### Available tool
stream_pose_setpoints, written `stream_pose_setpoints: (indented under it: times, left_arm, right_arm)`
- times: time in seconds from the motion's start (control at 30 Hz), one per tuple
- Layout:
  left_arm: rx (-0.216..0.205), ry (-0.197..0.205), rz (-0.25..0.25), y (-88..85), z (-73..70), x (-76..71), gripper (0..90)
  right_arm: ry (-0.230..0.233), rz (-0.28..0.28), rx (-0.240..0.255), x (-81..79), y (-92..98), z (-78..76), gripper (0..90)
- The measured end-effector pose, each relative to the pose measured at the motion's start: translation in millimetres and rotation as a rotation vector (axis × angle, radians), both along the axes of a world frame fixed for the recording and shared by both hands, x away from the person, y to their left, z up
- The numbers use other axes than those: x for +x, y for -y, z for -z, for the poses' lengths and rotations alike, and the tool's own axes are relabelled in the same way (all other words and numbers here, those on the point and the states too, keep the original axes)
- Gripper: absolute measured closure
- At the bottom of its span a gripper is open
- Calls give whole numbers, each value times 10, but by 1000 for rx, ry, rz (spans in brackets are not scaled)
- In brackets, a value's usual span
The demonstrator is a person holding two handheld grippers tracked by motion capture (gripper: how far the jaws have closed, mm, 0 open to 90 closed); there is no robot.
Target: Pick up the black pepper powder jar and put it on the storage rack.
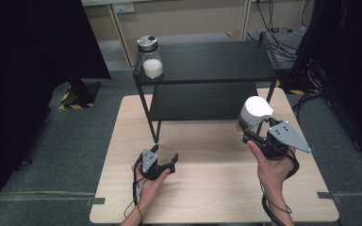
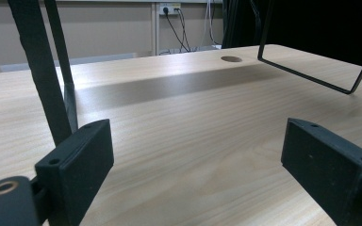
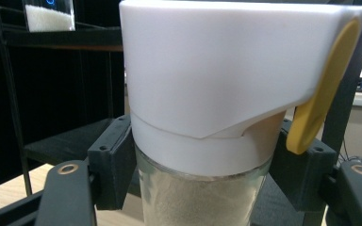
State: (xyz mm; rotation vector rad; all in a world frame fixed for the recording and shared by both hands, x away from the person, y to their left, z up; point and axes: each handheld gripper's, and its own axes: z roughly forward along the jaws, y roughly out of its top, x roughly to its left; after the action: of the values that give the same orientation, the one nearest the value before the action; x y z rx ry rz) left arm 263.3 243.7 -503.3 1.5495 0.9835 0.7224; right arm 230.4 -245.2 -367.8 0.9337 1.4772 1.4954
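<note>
The right gripper (image 1: 253,133) clamps a white-lidded jar (image 3: 207,117) of pale powder just under its lid, glass pressed between both jaws, held above the table (image 1: 207,188). The left gripper (image 2: 198,165) rests low with its jaws released, nothing between them. Beyond the held jar stands the black shelf (image 1: 207,61), a second jar (image 1: 150,57) on its top corner. The smooth glass could slip downward if the grip loosens, or the lid could clip the shelf edge.

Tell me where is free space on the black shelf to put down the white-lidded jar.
The top shelf is bare to the right of the silver-lidded jar at its left corner. The lower shelf looks bare too, but has less headroom. The white-lidded jar sits in the right hand-held gripper.
</note>
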Motion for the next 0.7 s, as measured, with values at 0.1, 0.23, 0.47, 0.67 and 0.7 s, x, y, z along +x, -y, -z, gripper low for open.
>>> stream_pose_setpoints:
  times: [0.1, 0.23, 0.47, 0.67, 0.7]
  left_arm:
    - [0, 0, 1, 0, -1, 1, 91]
    - [0, 1, 1, 1, 1, 0, 91]
    - [0, 1, 2, 0, 0, -2, 91]
    - [0, 0, 2, 0, -1, 0, 91]
    - [0, 0, 1, 0, 0, -1, 91]
  right_arm:
    - [8, 1, 2, 8, -7, -52, 309]
    - [16, 2, 7, 33, -21, -125, 309]
    - [25, 0, 5, 89, -55, -249, 309]
    - [32, -2, 7, 148, -83, -341, 309]
    - [34, -2, 8, 155, -86, -354, 309]
